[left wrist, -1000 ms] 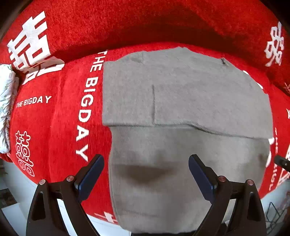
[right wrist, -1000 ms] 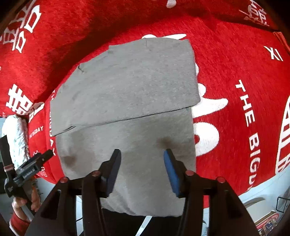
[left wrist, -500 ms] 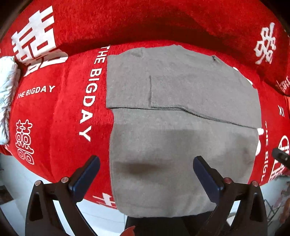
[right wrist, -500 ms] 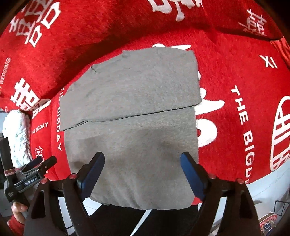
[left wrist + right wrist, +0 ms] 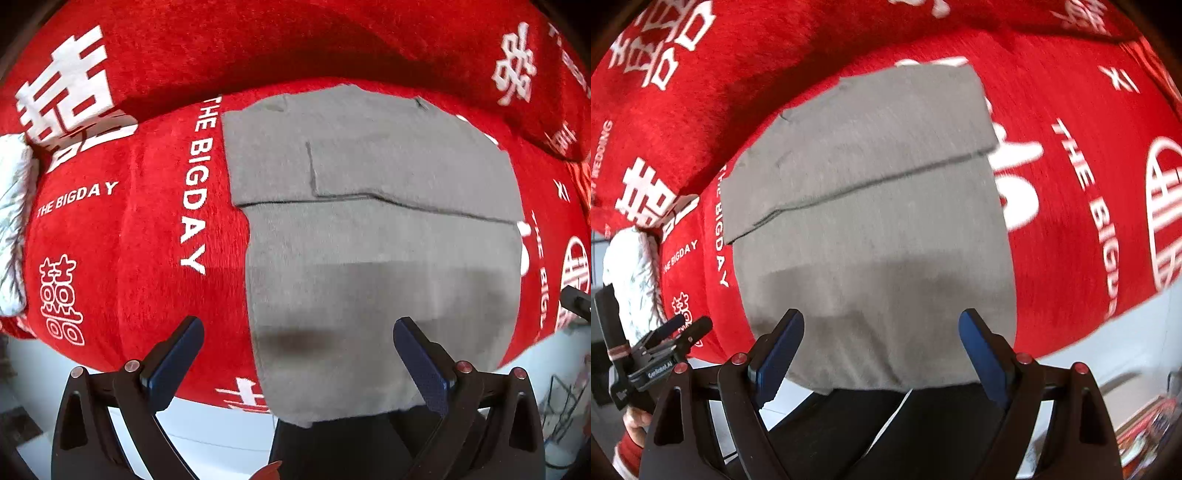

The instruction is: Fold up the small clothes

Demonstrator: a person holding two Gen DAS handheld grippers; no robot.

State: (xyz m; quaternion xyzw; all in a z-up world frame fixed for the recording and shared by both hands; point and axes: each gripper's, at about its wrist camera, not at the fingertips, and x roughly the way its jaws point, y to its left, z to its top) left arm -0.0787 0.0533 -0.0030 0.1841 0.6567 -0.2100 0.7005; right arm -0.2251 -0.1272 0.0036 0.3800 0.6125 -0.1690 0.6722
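A grey garment point(image 5: 376, 258) lies flat on a red blanket point(image 5: 122, 258) with white lettering. Its far part is folded over toward me, leaving a straight fold edge across the middle. The near hem hangs over the blanket's front edge. My left gripper point(image 5: 297, 328) hovers open above the garment's near left part, with nothing between its blue pads. The same garment point(image 5: 871, 221) fills the right wrist view. My right gripper point(image 5: 882, 319) is open above its near hem and holds nothing. The left gripper point(image 5: 665, 339) also shows at the lower left of that view, in a hand.
A raised red cushion point(image 5: 295, 44) runs behind the garment. A white quilted item point(image 5: 11, 221) lies at the blanket's left end. Pale floor point(image 5: 221, 424) and dark trousers point(image 5: 923, 424) lie below the front edge. A wire rack point(image 5: 561, 402) stands at lower right.
The right gripper's jaws went from narrow to wide, and the left's widened slightly. Both grippers lifted and drew back from the garment, which lies still with more of the blanket in view.
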